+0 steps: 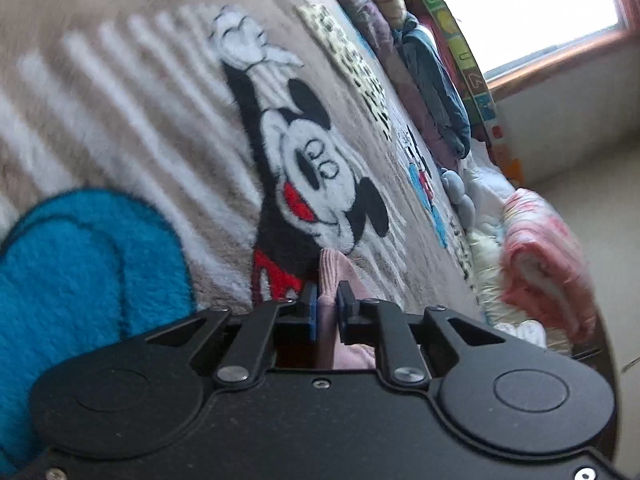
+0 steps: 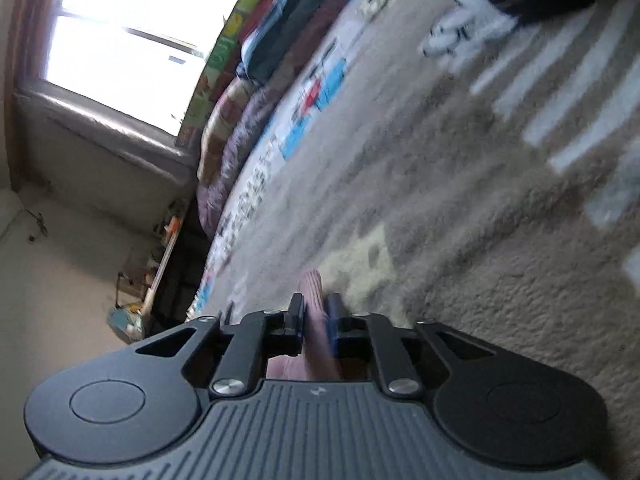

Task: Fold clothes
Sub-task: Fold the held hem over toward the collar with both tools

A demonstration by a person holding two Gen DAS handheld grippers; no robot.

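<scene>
A pink ribbed garment (image 1: 335, 276) is pinched between the fingers of my left gripper (image 1: 327, 300), which is shut on it just above the cartoon-mouse blanket (image 1: 168, 128). In the right wrist view, another part of the pink ribbed garment (image 2: 312, 292) sticks up between the fingers of my right gripper (image 2: 316, 308), also shut on it. Below it lies the beige blanket (image 2: 460, 240). Most of the garment hangs behind the gripper bodies and is hidden. Both views are tilted and motion-blurred.
A pink and white folded cloth pile (image 1: 540, 256) lies at the blanket's right edge. Blue and purple clothes (image 1: 436, 88) are heaped along a colourful headboard (image 1: 472, 68). A bright window (image 2: 132, 28) and a cluttered floor corner (image 2: 148, 280) lie beyond the bed.
</scene>
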